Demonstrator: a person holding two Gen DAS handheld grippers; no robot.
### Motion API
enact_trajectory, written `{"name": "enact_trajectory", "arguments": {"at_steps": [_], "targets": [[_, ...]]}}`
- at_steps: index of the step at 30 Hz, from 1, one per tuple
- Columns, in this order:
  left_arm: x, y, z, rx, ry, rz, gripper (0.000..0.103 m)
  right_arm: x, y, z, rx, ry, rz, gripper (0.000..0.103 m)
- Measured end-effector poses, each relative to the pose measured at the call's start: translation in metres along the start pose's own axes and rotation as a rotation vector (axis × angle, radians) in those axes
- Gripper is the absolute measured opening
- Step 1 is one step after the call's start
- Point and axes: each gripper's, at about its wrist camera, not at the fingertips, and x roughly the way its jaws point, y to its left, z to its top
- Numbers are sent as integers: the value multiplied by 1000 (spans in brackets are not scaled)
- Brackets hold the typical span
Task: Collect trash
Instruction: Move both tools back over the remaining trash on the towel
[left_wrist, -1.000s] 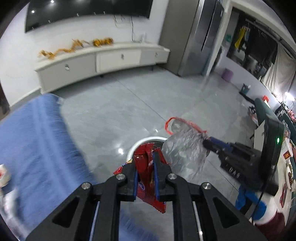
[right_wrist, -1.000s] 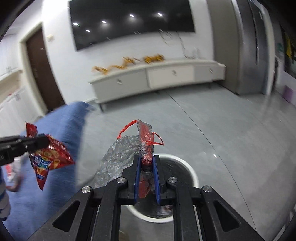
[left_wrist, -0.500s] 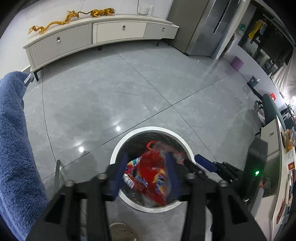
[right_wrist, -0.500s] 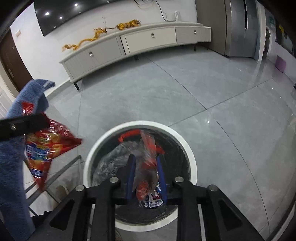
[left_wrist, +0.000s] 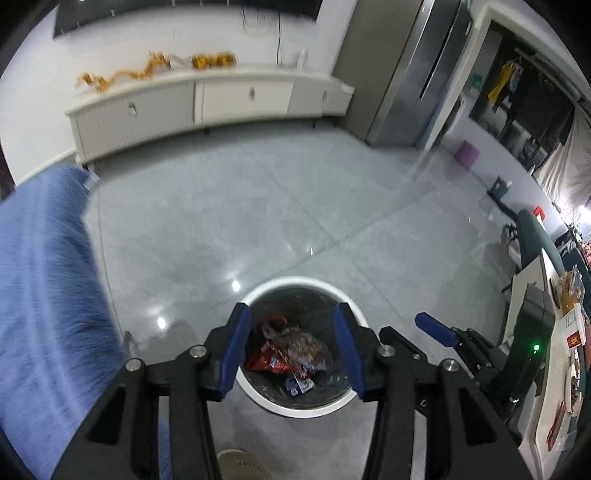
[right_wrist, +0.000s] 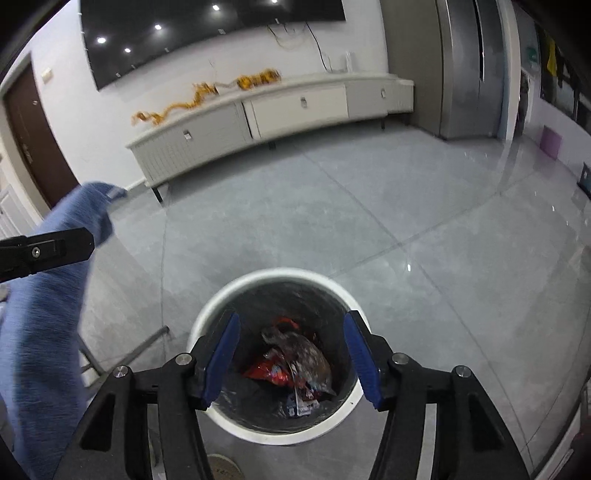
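Only our right view shows the brown door (right_wrist: 31, 140); both grippers, left (left_wrist: 291, 349) and right (right_wrist: 291, 360), gape empty, just opened, above one white bin (right_wrist: 225, 299) holding two wrappers.

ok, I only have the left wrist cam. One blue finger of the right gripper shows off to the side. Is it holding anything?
Observer: No. The right wrist view shows the right gripper with its jaws apart. They have just been opening, and nothing is between them.
Operator: Anything hanging off my left gripper from outside?
Observer: No. Seen side-on, the left gripper is bare. Its jaws have also just been opening.
Operator: What's left of the cabinet? My frame cuts off there.
Observer: A dark brown door, in the wall to the left of the cabinet.
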Motion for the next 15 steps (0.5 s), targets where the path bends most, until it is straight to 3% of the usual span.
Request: {"name": "enact_trajectory", "arguments": {"at_steps": [7,9,11,15], "targets": [[-118,27,-14,-61,-240,47,46,-86,56,12,-93,-167,74,69],[-151,42,-24,-99,-304,60,54,-106,74,15,-123,-201,105,72],[-186,60,-37,-134,-372,69,71,-127,98,16,-159,-233,145,74],[-242,95,-63,-162,-432,127,73,-156,139,13,-209,-257,230,75]]}}
